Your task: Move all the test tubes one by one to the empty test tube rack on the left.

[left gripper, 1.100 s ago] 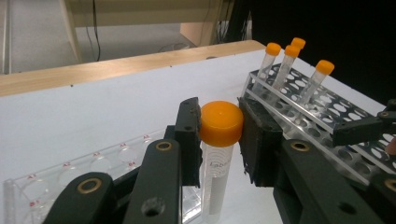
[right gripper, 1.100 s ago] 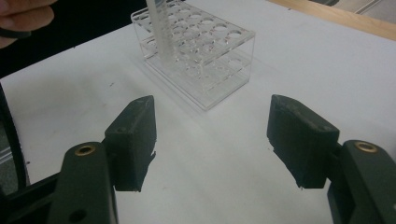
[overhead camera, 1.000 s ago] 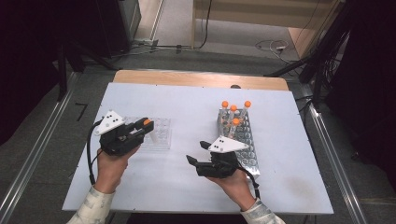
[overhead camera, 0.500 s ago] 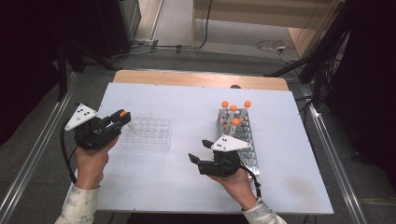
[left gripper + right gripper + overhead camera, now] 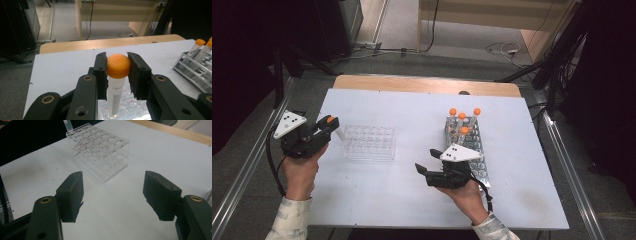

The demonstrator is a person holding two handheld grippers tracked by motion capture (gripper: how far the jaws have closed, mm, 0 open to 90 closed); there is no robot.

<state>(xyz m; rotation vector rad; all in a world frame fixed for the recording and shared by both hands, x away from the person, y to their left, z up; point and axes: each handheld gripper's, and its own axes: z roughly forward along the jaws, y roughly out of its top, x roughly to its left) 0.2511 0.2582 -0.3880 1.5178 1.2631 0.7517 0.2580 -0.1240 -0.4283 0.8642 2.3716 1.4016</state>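
We see the left gripper (image 5: 330,126) clamped on an orange-capped tube (image 5: 115,82), tilted at the clear rack's (image 5: 369,142) left edge; the right gripper (image 5: 426,165) rests with jaws apart.

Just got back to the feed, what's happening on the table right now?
A person is moving orange-capped tubes between racks. The left tool is shut on a tube by its cap, holding it at the left end of the clear rack, not yet seated in a hole. The right tool hangs open over bare table beside the metal rack, which holds four more tubes.
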